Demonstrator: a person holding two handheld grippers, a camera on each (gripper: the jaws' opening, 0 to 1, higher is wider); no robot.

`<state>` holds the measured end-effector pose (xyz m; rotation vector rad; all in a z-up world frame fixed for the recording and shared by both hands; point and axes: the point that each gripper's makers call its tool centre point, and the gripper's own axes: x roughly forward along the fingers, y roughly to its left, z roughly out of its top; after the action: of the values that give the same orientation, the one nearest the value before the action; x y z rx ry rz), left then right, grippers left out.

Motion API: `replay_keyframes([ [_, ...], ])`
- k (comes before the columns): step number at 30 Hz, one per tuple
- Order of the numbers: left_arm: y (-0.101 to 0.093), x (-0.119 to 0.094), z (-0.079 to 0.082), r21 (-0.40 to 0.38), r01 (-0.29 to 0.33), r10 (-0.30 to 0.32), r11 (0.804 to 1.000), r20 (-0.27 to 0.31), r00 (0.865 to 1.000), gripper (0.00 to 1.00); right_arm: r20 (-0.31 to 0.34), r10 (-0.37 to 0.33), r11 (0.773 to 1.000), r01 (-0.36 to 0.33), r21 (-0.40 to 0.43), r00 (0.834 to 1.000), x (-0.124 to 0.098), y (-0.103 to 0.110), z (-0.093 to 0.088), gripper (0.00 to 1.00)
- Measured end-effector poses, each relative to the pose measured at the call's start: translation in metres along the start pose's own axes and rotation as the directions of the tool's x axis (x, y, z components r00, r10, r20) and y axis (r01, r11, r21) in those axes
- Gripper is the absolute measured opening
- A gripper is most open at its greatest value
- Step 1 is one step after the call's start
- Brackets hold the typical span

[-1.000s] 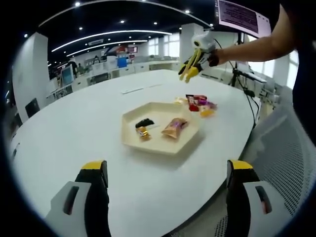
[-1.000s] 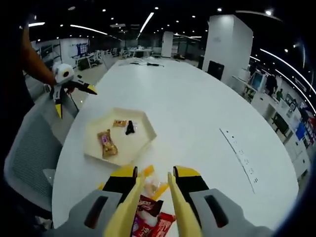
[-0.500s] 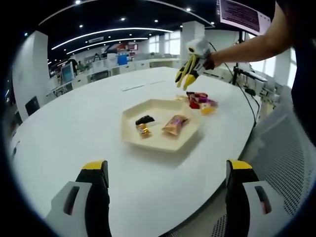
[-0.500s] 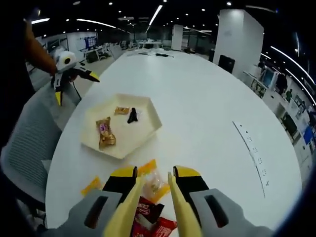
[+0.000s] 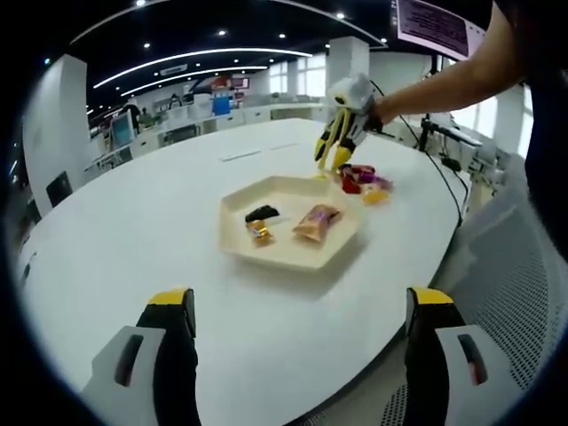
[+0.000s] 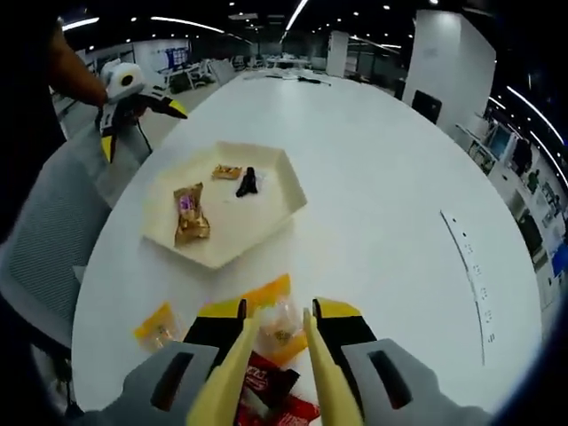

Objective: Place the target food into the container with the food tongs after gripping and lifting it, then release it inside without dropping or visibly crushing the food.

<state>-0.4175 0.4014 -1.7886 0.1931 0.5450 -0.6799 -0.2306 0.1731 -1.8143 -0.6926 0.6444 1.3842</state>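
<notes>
A white table [image 6: 382,177] carries a cream hexagonal tray [image 6: 284,191] with three wrapped snacks inside. In the right gripper view, yellow tongs [image 6: 275,342] are spread around a pale wrapped candy [image 6: 277,321] on the table just beside the tray; a half second ago they were higher, and the candy now lies closer between the tips. Red wrappers [image 6: 266,382] lie nearer still. In the left gripper view, the left gripper [image 5: 297,306] is spread wide above the table, unchanged, while the right gripper [image 5: 337,133] has dropped toward the candy pile [image 5: 362,182] beyond the tray [image 5: 240,235].
</notes>
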Motion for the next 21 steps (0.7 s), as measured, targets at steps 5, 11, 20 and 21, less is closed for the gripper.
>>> replay_keyframes([
  [5, 0.0, 0.0, 0.0, 0.0, 0.001, -0.001, 1.0, 0.0, 1.0, 0.95, -0.007, 0.001, 1.0, -0.001, 0.017, 1.0, -0.005, 0.003, -0.003, 0.29],
  [11, 0.0, 0.0, 0.001, -0.001, -0.002, 0.002, 1.0, 0.004, 1.0, 0.94, -0.017, -0.001, 1.0, 0.001, 0.003, 1.0, -0.005, 0.01, -0.005, 0.29],
  [20, 0.002, -0.001, 0.001, -0.004, -0.007, 0.007, 1.0, 0.007, 1.0, 0.94, -0.075, -0.007, 0.991, -0.003, -0.135, 0.997, 0.007, 0.014, -0.006, 0.29],
  [21, 0.002, -0.001, 0.001, -0.004, -0.007, 0.007, 1.0, 0.008, 1.0, 0.94, -0.082, -0.011, 0.989, -0.002, -0.147, 0.997, 0.008, 0.013, -0.007, 0.29],
])
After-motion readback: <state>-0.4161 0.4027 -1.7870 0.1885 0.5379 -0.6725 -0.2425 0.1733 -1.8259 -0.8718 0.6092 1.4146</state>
